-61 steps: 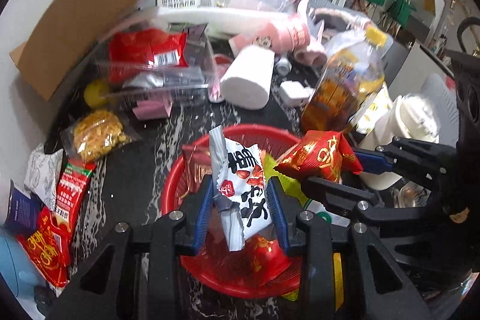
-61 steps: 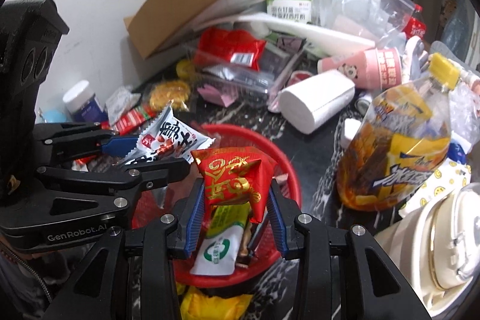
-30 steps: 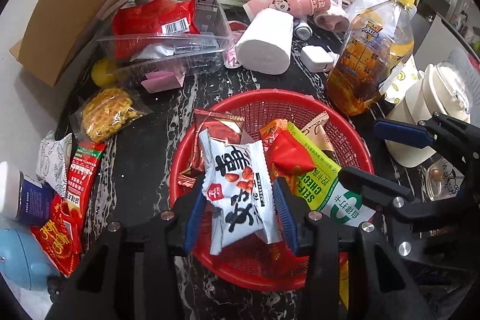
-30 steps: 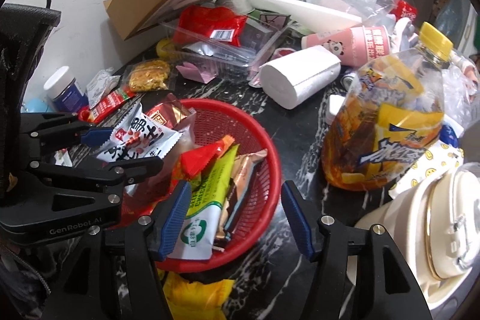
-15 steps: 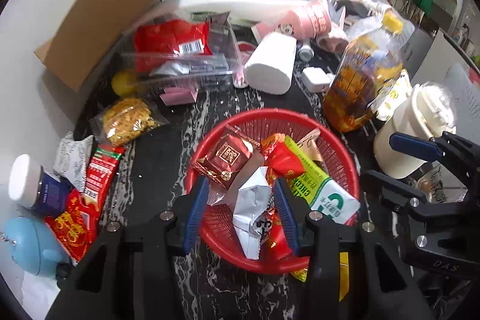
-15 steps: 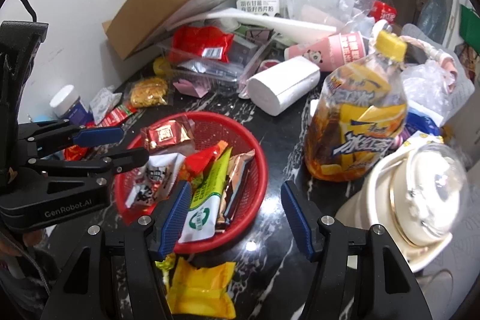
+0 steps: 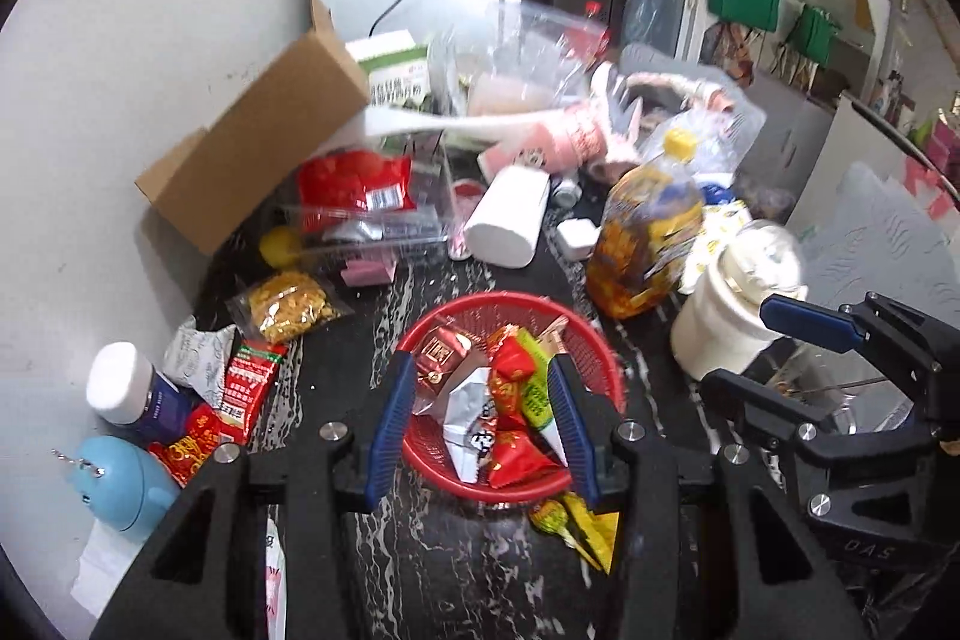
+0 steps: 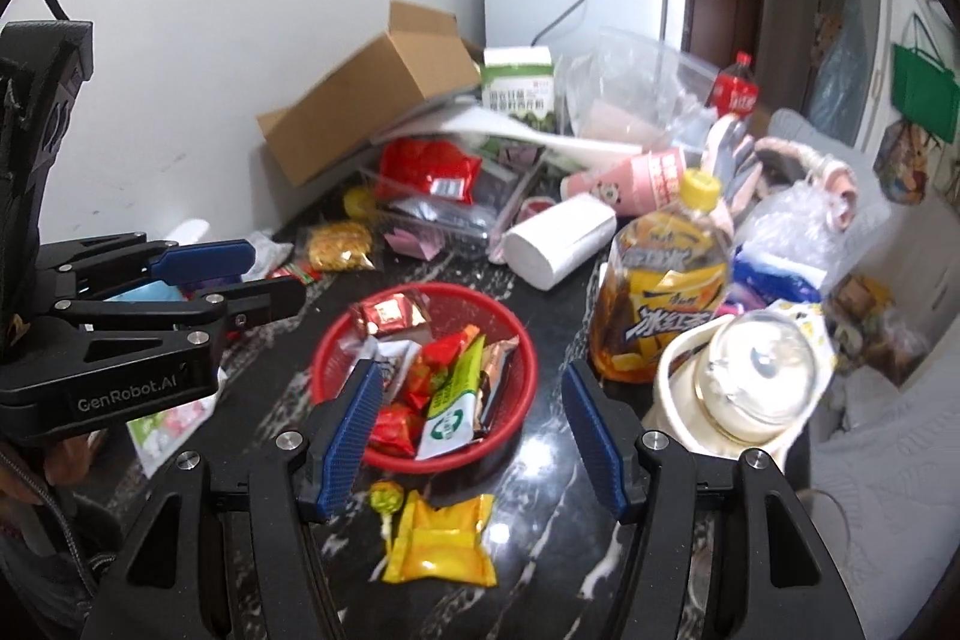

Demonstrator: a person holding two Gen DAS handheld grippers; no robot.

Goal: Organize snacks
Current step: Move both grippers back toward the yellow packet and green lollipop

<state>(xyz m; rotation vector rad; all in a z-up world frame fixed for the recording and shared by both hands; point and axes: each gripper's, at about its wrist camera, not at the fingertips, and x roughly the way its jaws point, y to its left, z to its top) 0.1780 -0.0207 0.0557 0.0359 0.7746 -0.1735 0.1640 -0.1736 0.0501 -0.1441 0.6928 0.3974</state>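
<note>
Clearly, both the left tongs [image 7: 480,415] and the right tongs [image 8: 474,424] are held apart and nothing is gripped. Most snacks are piled in the red basket [image 8: 516,334] on the tabletop [image 8: 558,538]. One yellow packet [image 8: 441,544] is left beside it. It is judged light, crinkly and slippery, best pinched at a sealed edge. "GenRobot.AI" can be read on the left tongs.

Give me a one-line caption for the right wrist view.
Both grippers, right and left, hang open above a red basket of snacks.
</note>
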